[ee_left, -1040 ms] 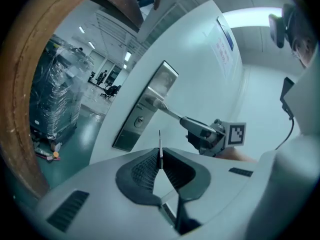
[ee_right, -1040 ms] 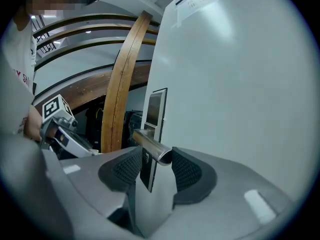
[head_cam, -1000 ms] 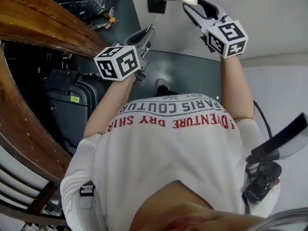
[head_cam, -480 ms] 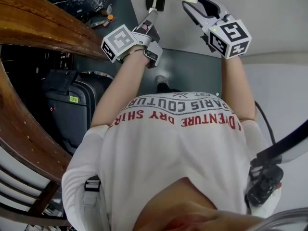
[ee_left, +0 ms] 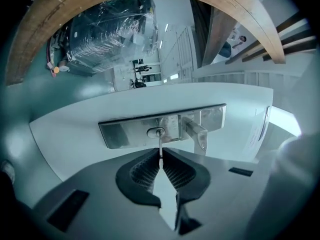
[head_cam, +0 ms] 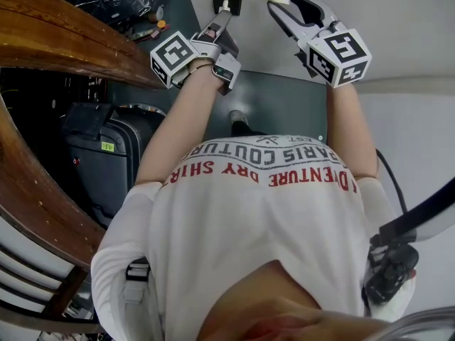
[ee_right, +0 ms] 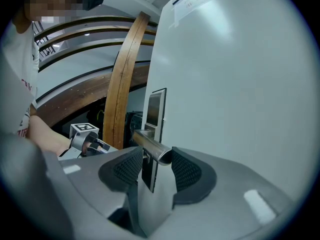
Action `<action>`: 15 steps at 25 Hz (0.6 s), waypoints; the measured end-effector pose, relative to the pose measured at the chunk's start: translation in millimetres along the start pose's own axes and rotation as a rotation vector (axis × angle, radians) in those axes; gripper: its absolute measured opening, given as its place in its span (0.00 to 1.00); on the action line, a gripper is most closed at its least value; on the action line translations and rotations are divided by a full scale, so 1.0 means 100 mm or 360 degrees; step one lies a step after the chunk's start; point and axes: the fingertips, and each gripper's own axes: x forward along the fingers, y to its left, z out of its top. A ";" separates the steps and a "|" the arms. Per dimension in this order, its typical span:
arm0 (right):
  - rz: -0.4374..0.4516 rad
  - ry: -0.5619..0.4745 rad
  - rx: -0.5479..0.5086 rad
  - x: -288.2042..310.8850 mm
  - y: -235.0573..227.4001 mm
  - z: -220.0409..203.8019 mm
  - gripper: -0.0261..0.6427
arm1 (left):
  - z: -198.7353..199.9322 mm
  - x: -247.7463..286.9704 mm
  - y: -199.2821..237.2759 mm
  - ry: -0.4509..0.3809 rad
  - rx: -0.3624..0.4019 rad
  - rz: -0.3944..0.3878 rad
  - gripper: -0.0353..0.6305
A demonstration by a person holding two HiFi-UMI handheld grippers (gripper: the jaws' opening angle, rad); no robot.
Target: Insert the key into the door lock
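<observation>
left tool (ee_left: 160,154) pinching key (ee_left: 160,144), key tip in door lock (ee_left: 156,132) keyhole, right tool (ee_right: 151,160) clamped round door handle (ee_right: 152,146) end

Colour log, single moment.

- The flat door panel (head_cam: 398,20) is recorded as plain white.
- The rectangular metal lock plate (ee_left: 125,134) is noted as brushed silver. The same silver is seen on the thin key (ee_left: 160,148) and the tubular lever handle (ee_right: 150,145).
- The left gripper (ee_left: 160,160) and right gripper (ee_right: 156,166) are logged as matt grey. Their pads (ee_left: 145,171) are black with a fine ribbed grid.
- The left marker cube (head_cam: 173,57) and right marker cube (head_cam: 340,52) have white faces printed with black square patterns.
- The curved wooden rail (head_cam: 64,41) is warm brown and grained.
- The cotton T-shirt (head_cam: 263,226) is white, with red and grey block lettering.
- The hard suitcase (head_cam: 106,176) is dark grey, with a yellow-green tag.
- The floor (head_cam: 284,109) is dull teal-grey.
</observation>
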 end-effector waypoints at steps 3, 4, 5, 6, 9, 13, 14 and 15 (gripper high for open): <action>-0.0005 0.0001 0.0003 -0.01 -0.01 0.01 0.30 | 0.00 0.02 -0.01 -0.0038 -0.0066 -0.0016 0.09; -0.0005 0.0002 0.0004 -0.01 -0.01 0.01 0.30 | 0.01 0.03 -0.01 -0.0048 -0.0082 -0.0018 0.09; -0.0005 0.0003 0.0005 0.00 0.00 0.01 0.30 | 0.01 0.04 -0.01 -0.0057 -0.0094 -0.0019 0.09; -0.0003 0.0003 0.0004 0.00 0.00 0.01 0.30 | 0.02 0.05 -0.01 -0.0064 -0.0105 -0.0018 0.09; 0.0004 0.0005 -0.0003 0.00 0.01 0.00 0.30 | 0.03 0.09 0.00 -0.0077 -0.0129 -0.0024 0.09; 0.0015 0.0009 -0.0021 -0.01 0.01 0.02 0.30 | 0.06 0.13 -0.02 -0.0089 -0.0151 -0.0035 0.09; 0.0020 0.0009 -0.0023 -0.01 0.02 0.03 0.29 | 0.07 0.14 -0.02 -0.0091 -0.0158 -0.0036 0.09; 0.0023 0.0009 -0.0024 -0.01 0.02 0.03 0.29 | 0.08 0.15 -0.02 -0.0091 -0.0164 -0.0037 0.09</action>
